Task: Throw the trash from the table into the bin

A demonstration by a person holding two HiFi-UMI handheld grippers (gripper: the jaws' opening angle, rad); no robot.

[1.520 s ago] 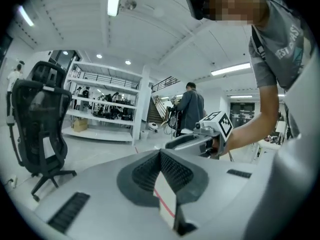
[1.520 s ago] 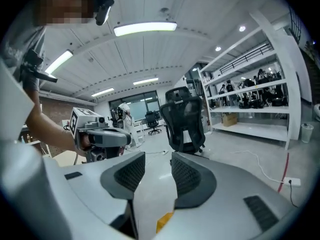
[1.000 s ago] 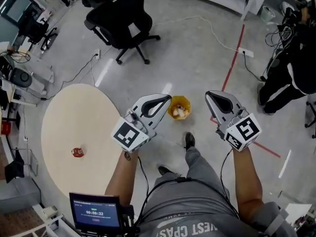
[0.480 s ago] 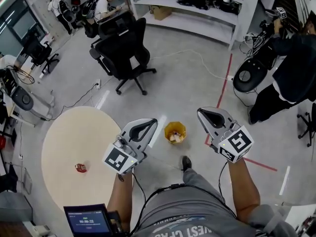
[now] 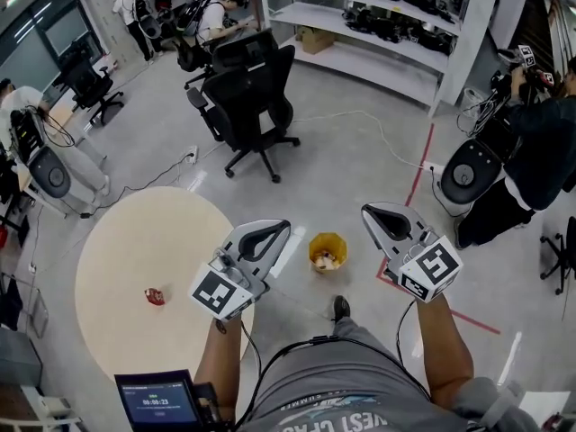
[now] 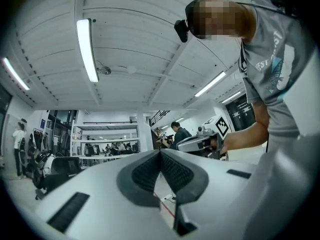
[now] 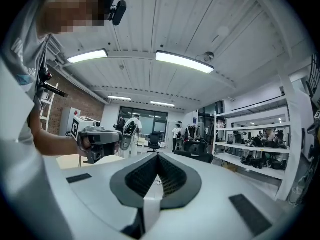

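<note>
A red scrap (image 5: 155,296) lies on the surface (image 5: 117,241) well left of the bin (image 5: 327,251), your left tongs (image 5: 277,229) and right tongs (image 5: 375,214) hang either side of that bin, both pinched shut and empty, so you're likely between pickups: next, swing left and open over it.

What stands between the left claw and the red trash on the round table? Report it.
Nothing visible does. Only bare tabletop lies between the shut, empty left claw and the red trash.

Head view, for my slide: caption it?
Left gripper and right gripper, jaws shut, flank yellow bin; red trash lies on round table.
</note>
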